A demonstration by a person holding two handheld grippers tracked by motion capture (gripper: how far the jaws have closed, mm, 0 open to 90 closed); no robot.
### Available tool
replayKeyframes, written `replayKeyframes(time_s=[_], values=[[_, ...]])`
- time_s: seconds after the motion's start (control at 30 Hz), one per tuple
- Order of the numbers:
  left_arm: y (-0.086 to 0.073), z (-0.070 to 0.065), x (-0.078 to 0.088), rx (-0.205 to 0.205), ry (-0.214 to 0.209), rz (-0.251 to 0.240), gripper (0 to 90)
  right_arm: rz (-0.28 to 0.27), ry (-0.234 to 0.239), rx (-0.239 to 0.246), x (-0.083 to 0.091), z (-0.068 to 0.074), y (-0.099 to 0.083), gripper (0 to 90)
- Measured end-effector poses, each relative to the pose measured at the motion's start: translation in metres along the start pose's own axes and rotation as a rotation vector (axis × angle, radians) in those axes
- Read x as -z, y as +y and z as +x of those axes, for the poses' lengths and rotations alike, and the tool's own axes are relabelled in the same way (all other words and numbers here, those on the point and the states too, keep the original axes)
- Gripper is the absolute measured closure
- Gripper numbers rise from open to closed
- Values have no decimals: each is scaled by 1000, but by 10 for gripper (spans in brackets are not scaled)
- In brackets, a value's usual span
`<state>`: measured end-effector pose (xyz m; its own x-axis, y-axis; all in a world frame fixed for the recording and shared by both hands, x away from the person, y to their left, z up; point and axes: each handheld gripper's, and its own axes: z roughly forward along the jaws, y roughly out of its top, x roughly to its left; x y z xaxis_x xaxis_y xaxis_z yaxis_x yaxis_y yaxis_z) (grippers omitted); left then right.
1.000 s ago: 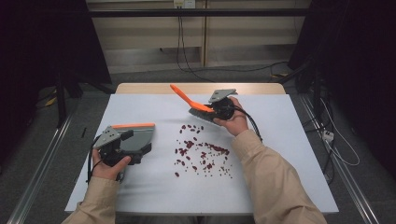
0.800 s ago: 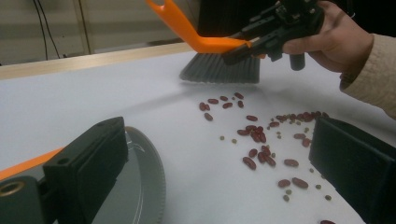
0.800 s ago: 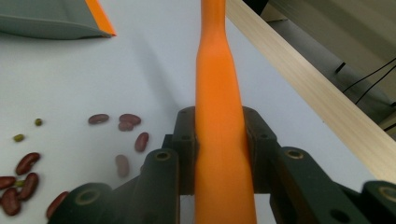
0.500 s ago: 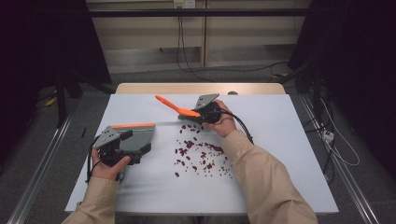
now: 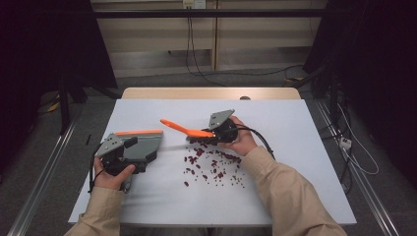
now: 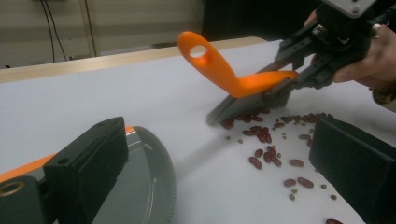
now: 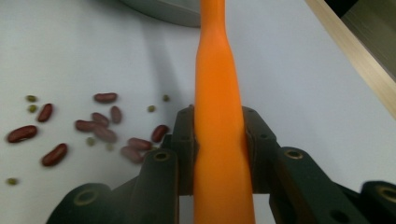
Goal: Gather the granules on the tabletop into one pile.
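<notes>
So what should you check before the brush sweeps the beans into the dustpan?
1. Brush gripped firmly by the right gripper: ok, jaws clamp its orange handle on both sides.
2. Bristles down at the beans: ok, they meet the pile's far edge.
3. Dustpan held by the left gripper: ok, a hand steadies it.
4. Dustpan lip flat on the table: cannot tell.
5. Dustpan close to the beans: not ok, bare table lies between them.
6. Small green beans included: cannot tell, they are scattered wide.
</notes>
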<state>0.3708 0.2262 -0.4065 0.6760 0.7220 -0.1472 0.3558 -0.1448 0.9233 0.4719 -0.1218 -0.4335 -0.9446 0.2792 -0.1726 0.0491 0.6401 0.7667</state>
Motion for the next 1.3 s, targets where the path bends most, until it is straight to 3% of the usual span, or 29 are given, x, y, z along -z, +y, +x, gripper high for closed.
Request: replayKeyframes(time_s=[0.23, 0.47, 0.63, 0.9, 1.0, 1.07, 1.2, 1.3], values=[[0, 0, 1, -1, 0, -1, 47, -10, 36, 19, 10, 20, -1, 711], [0, 0, 1, -2, -3, -3, 47, -35, 36, 24, 18, 30, -1, 711], [0, 0, 0, 0, -6, -1, 47, -93, -2, -17, 20, 18, 4, 711], [0, 2, 1, 5, -5, -2, 47, -54, -52, -22, -5, -9, 9, 711], [0, 4, 2, 9, -1, -5, 47, -54, -13, -20, -16, -6, 8, 712], [0, 4, 2, 9, -1, -4, 47, -53, 4, 6, -19, 0, 11, 711], [0, 4, 3, 5, -3, -2, 47, -45, 40, 31, -16, 11, 13, 711], [0, 3, 3, 2, -4, -4, 46, -66, 61, 17, -12, 17, 10, 711]])
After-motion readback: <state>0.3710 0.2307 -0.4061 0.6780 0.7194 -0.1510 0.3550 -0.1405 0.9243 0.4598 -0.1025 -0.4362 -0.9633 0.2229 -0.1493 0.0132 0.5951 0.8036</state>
